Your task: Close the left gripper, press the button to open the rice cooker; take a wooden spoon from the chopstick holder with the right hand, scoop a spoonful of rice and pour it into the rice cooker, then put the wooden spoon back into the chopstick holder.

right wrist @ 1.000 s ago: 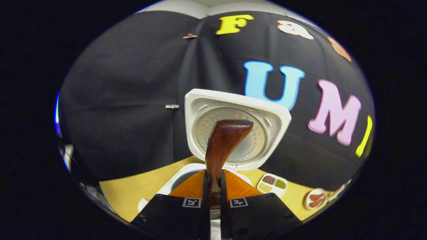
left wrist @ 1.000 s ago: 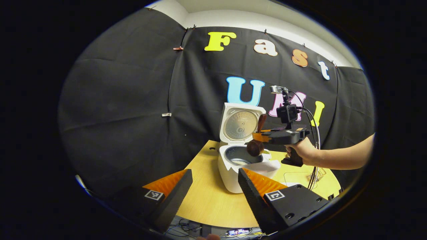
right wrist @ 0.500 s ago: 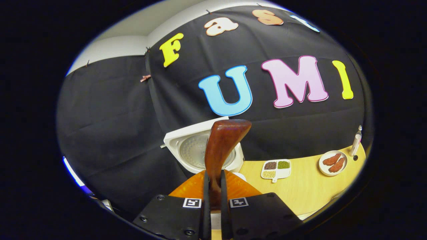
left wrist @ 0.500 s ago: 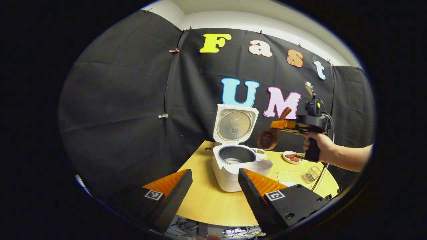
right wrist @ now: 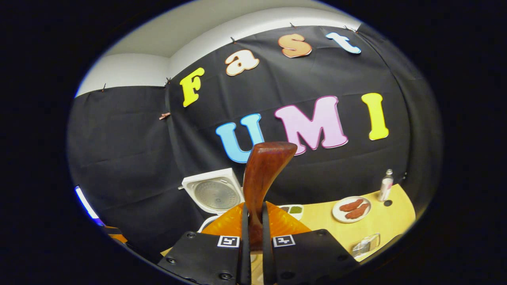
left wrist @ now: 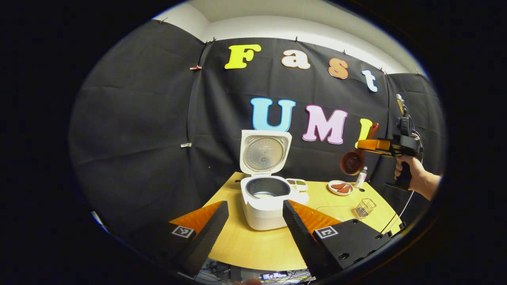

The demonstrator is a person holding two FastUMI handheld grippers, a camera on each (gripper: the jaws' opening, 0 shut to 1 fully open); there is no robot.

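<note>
The white rice cooker stands on the wooden table with its lid up and a little rice in the pot. My left gripper is open, held back in front of the cooker. Off to the right, high above the table, my right gripper is shut on the wooden spoon, bowl hanging down. In the right gripper view the spoon handle rises from between the shut fingers of that gripper, with the cooker lid low on the left. The wire chopstick holder sits below the spoon.
A plate of sausages, a small bottle and a divided dish of grains stand behind the cooker. A hand holds the right gripper. In the right gripper view, plate, bottle and holder lie right.
The right gripper has carried the spoon from above the cooker pot up and to the right, over the right part of the table. The left gripper has stayed open, drawing back a little.
</note>
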